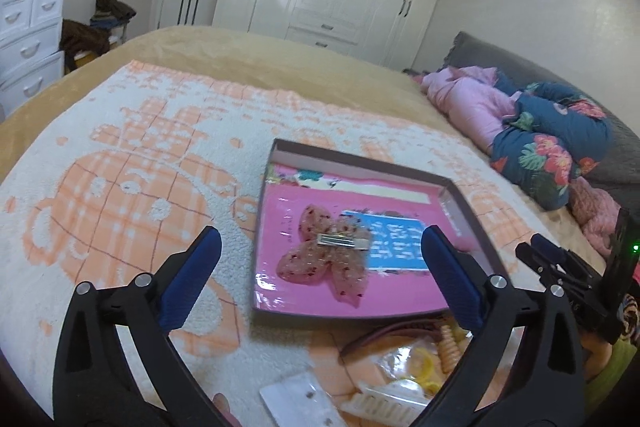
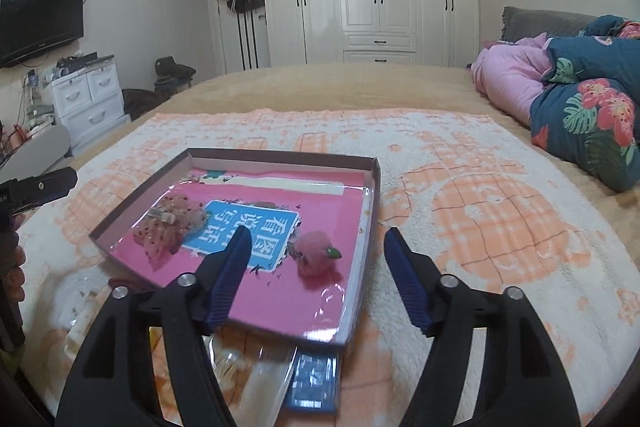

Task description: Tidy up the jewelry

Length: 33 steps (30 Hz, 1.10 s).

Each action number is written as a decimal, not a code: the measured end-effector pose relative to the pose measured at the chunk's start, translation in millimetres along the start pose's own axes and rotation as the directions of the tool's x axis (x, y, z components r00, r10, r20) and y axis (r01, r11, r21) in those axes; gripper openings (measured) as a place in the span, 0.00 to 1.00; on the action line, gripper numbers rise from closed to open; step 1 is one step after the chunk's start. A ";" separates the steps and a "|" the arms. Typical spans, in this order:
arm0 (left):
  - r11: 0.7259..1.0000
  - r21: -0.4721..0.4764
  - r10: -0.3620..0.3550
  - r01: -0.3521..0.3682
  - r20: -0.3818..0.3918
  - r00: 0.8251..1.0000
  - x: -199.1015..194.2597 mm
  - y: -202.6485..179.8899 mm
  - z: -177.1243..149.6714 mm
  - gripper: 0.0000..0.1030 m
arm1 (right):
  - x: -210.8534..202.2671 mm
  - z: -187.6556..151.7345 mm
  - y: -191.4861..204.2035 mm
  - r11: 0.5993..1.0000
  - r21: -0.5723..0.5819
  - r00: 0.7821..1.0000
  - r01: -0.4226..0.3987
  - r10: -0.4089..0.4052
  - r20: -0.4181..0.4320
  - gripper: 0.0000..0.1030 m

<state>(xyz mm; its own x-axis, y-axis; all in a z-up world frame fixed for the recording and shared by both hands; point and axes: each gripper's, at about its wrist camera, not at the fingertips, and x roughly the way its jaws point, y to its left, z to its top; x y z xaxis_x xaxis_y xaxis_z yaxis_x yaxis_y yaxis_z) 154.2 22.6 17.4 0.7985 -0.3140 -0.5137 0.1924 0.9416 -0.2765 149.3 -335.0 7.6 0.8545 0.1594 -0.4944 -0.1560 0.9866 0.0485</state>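
A shallow cardboard tray [image 1: 360,160] with a pink lining lies on the bed blanket. In it rests a sheer pink bow hair clip [image 1: 320,261], its metal clasp facing up. My left gripper [image 1: 320,231] hovers just before the tray's near edge, open, with nothing between the blue pads. In the right wrist view the same tray [image 2: 280,155] also holds the bow [image 2: 168,227] and a fuzzy pink pom-pom piece with a green tip [image 2: 316,255]. My right gripper [image 2: 318,231] stands open over the tray's near right corner, the pom-pom lying loose below the gap.
Clear bags of yellow and peach hair ties, a dark headband and a white comb [image 1: 400,367] lie close to me before the tray. A blue card [image 2: 314,383] sticks out under the tray. Rolled pink and floral quilts [image 1: 540,147] fill the bed's right side.
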 end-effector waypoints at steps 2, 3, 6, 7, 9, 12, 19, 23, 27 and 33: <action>1.000 0.002 -0.026 0.026 0.017 1.000 -7.6 -4.3 -4.3 0.89 | -10.3 -5.0 1.6 1.000 0.002 1.000 0.000 0.000 0.008 0.68; 0.999 0.003 -0.034 0.034 0.022 0.999 -10.4 -6.8 -6.3 0.89 | -14.1 -7.0 1.7 1.000 0.006 1.000 0.001 -0.001 0.010 0.69; 0.999 0.007 -0.053 0.053 0.021 0.998 -15.0 -11.7 -10.9 0.89 | -24.7 -13.8 1.2 1.000 0.018 1.000 -0.002 0.002 0.012 0.72; 0.998 0.011 -0.062 0.061 0.021 0.998 -16.9 -14.2 -13.0 0.89 | -28.2 -16.3 1.4 1.000 0.019 1.000 -0.002 0.002 0.012 0.73; 0.997 0.021 -0.070 0.069 0.022 0.997 -20.7 -18.9 -17.2 0.89 | -34.5 -21.4 2.4 1.000 0.020 1.000 0.001 -0.001 0.015 0.73; 0.996 0.032 -0.079 0.079 0.026 0.997 -25.2 -22.4 -21.3 0.89 | -42.4 -28.5 3.4 1.000 0.016 1.000 0.005 -0.005 0.015 0.74; 0.994 0.045 -0.098 0.097 0.026 0.995 -38.0 -28.8 -31.4 0.89 | -54.5 -40.9 5.2 1.000 0.015 1.000 0.007 -0.007 0.010 0.74; 0.993 0.052 -0.106 0.105 0.019 0.994 -43.1 -31.9 -36.7 0.89 | -60.6 -45.2 7.7 1.000 0.005 1.000 0.001 -0.001 0.008 0.74; 0.992 0.064 -0.108 0.108 0.000 0.994 -47.0 -34.6 -45.6 0.89 | -66.3 -49.9 10.7 1.000 -0.007 1.000 -0.005 0.005 0.001 0.74; 0.992 0.072 -0.099 0.101 -0.034 0.995 -50.4 -34.0 -58.2 0.89 | -69.7 -56.5 15.2 1.000 -0.016 1.000 -0.019 0.019 -0.018 0.74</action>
<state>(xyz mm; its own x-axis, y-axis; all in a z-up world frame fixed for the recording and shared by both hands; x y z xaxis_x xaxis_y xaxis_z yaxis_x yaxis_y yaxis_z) 74.2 -0.7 5.5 0.7557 -0.4093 -0.5113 0.3124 0.9114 -0.2679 59.3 -333.1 -6.3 0.8422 0.1774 -0.5092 -0.1801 0.9826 0.0444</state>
